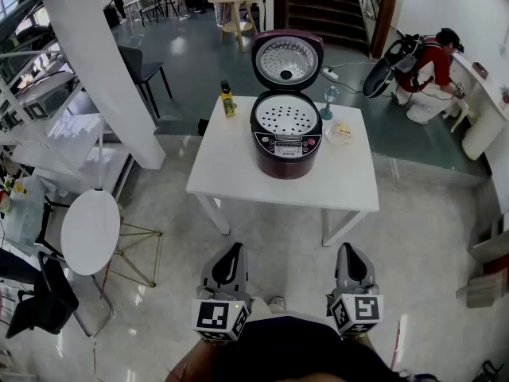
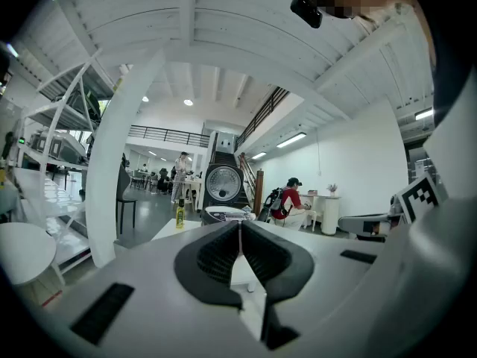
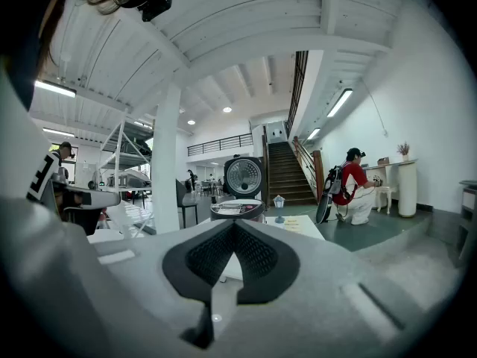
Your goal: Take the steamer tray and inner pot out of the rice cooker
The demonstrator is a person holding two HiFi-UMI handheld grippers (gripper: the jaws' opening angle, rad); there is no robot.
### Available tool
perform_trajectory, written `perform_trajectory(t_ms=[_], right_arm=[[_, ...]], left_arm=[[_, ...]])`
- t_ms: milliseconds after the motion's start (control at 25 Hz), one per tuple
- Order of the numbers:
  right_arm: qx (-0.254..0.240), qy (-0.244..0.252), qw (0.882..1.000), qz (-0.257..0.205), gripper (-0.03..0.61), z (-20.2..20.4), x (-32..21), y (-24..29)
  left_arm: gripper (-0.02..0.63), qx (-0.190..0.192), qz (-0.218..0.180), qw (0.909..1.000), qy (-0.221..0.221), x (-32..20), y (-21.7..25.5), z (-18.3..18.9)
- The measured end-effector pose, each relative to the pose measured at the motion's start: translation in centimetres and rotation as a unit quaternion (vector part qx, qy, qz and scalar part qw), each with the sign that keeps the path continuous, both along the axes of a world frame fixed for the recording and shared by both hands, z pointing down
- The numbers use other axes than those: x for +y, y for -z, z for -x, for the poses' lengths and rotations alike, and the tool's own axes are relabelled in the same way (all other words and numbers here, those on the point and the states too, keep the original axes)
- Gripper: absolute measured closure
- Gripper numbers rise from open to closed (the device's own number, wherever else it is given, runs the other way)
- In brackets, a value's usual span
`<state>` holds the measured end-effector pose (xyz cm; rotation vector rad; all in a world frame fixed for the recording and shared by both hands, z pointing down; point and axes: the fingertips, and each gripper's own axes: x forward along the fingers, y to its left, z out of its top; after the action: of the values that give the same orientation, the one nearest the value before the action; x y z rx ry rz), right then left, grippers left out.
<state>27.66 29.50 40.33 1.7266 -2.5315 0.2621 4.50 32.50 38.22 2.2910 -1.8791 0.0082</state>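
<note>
A dark red rice cooker [image 1: 285,138] stands on the white table [image 1: 231,165], its lid [image 1: 287,60] raised. The white perforated steamer tray [image 1: 285,116] sits in its mouth; the inner pot under it is hidden. My left gripper [image 1: 232,255] and right gripper [image 1: 351,257] hang low in the head view, well short of the table, both shut and empty. The cooker [image 2: 222,213] shows small and far past the left jaws, and in the right gripper view the cooker [image 3: 238,208] also stands far ahead of the closed gripper [image 3: 234,224].
On the table stand a yellow bottle [image 1: 228,100], a glass [image 1: 328,102] and a small plate [image 1: 342,133]. A round white stool-table [image 1: 91,231] and a black chair [image 1: 40,297] stand at the left. A person in red [image 1: 429,74] crouches at the far right. A white pillar [image 1: 103,70] rises left of the table.
</note>
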Motion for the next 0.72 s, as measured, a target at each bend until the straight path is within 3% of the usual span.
perform_trajectory(t_ms=[600,720], right_arm=[[-0.013,-0.003,1.000,0.002,0.572,-0.3,-0.1,-0.2],[-0.023,0.012,1.000,0.012,0.516,-0.1,-0.3,-0.7]], left_arm=[[0.601,0.002,0.019,0.9998,0.011,-0.1,-0.7,0.7],[0.600,0.005,0.019,0.9998,0.003,-0.3,-0.8,0.5]])
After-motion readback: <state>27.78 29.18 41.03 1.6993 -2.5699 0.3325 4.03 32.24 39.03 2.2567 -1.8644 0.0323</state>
